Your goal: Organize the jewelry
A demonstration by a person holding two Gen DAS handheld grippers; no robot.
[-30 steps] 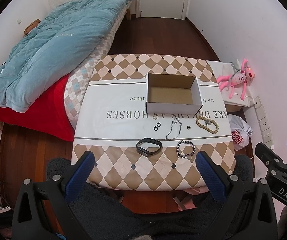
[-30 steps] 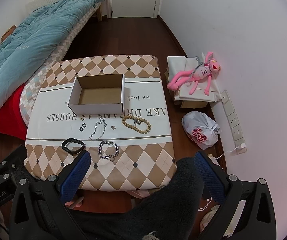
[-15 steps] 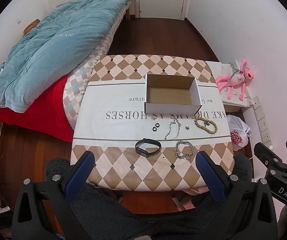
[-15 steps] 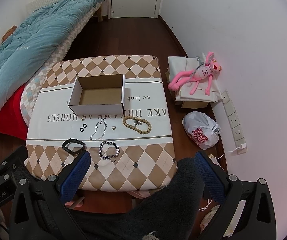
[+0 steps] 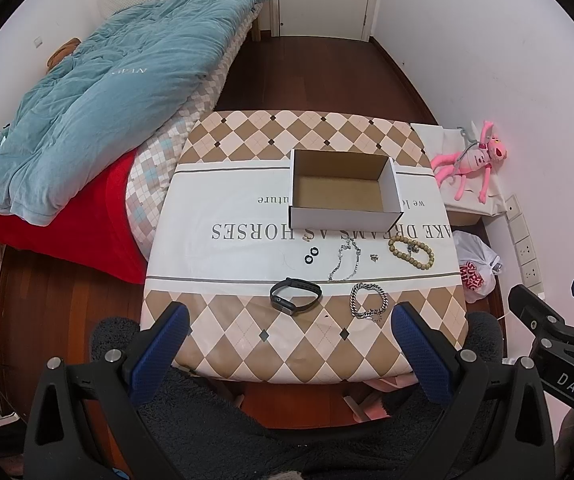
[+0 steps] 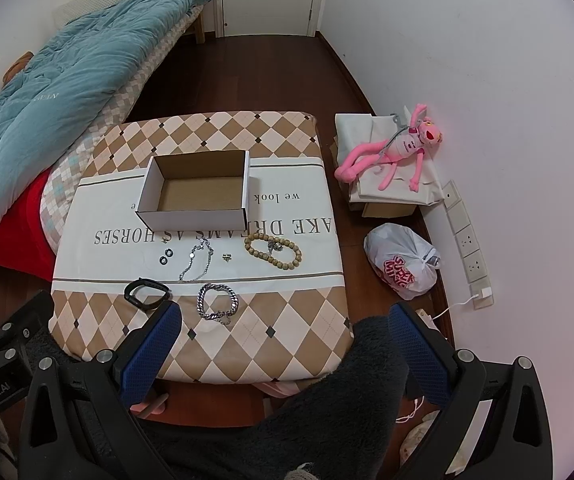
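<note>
An empty open cardboard box (image 5: 343, 192) (image 6: 195, 196) stands on the checkered tablecloth (image 5: 247, 344). In front of it lie a black wristband (image 5: 296, 301) (image 6: 147, 294), a silver chain bracelet (image 5: 368, 301) (image 6: 217, 302), a thin silver necklace (image 5: 345, 260) (image 6: 198, 260), a wooden bead bracelet (image 5: 411, 252) (image 6: 273, 251), two small black rings (image 5: 312, 255) (image 6: 166, 257) and a small ring (image 5: 374, 257) (image 6: 227, 257). My left gripper (image 5: 287, 336) and right gripper (image 6: 283, 336) are both open and empty, held above the table's near edge.
A bed with a blue quilt (image 5: 99, 104) and red sheet stands left of the table. A pink plush toy (image 6: 399, 152) on a white bag and a plastic bag (image 6: 403, 264) lie by the right wall. Dark fleece-covered legs (image 5: 287, 432) show below the grippers.
Both grippers have drifted very slightly; the table scene has shifted a little in view. Nothing was taken hold of or moved.
</note>
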